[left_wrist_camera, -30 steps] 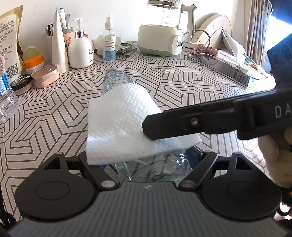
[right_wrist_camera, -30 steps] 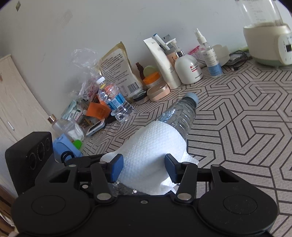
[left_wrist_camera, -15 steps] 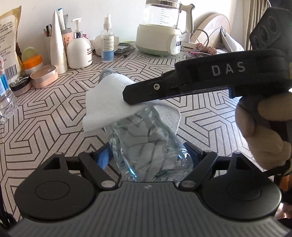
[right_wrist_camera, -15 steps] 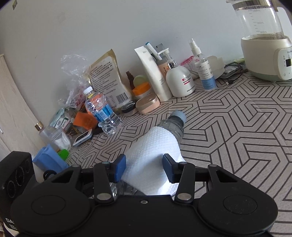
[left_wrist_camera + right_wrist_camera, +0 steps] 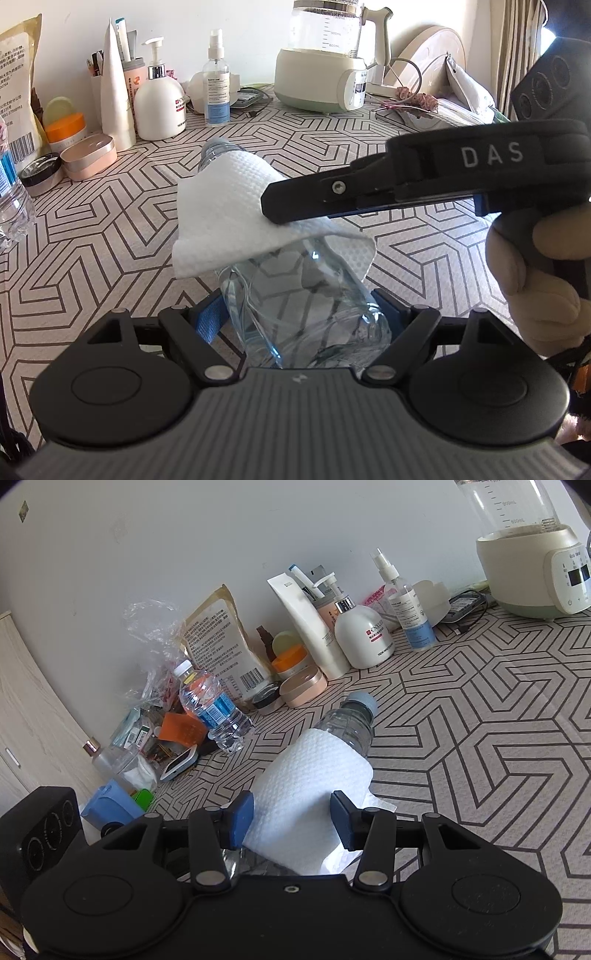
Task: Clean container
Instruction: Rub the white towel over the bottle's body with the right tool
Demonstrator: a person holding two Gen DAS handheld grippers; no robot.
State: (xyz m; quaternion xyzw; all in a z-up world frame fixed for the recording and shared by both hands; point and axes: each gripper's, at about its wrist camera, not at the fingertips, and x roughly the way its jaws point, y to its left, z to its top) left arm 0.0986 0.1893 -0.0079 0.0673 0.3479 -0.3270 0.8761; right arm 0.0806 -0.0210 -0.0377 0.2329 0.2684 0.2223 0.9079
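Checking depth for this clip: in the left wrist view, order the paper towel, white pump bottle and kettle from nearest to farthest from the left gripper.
1. Paper towel: draped over the bottle held in the left gripper, just ahead.
2. White pump bottle: far left, by the wall.
3. Kettle: back, right of centre; only slightly farther than the pump bottle.

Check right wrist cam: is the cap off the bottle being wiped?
No. The bottle under the paper towel has its pale blue cap on.
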